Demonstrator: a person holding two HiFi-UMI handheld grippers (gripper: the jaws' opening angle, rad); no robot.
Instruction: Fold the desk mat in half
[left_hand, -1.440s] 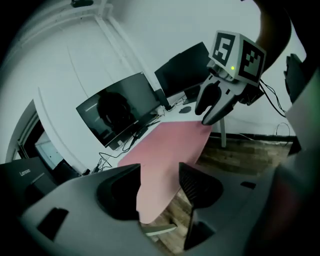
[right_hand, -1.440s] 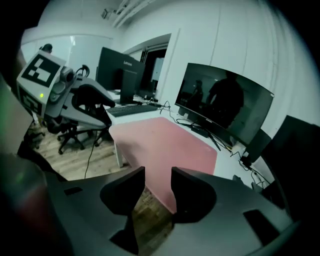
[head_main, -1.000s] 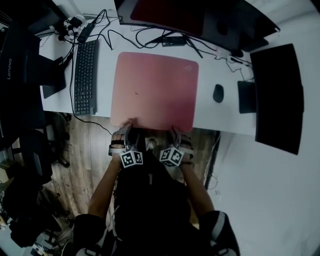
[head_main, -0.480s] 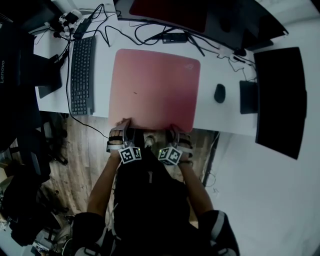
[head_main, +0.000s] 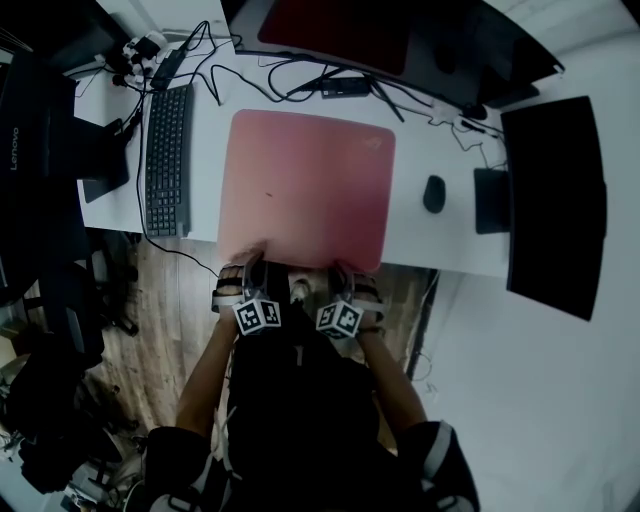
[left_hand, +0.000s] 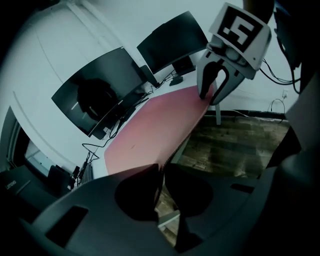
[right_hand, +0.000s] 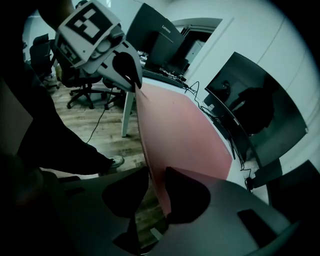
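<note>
Grip is forming on the near edge of the flat pink rectangular desk mat (head_main: 305, 185), spread on the white surface (head_main: 208, 150): left claw (head_main: 245, 263) closing, pinched on it; right claw (head_main: 350, 270) closing, pads not yet touching. Paired corner grips should lift it evenly for folding.

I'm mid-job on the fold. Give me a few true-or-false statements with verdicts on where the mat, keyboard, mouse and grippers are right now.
1. The desk mat lies flat and unfolded on the desk. True.
2. The keyboard sits on top of the mat. False: it lies on the bare desk to the mat's left, apart from it.
3. Both grippers are at the mat's far edge, by the monitors. False: the left gripper and right gripper are at the near edge. Both gripper views show their jaws closing with the mat's edge between them.
4. The mouse rests on the desk to the mat's right. True.
</note>
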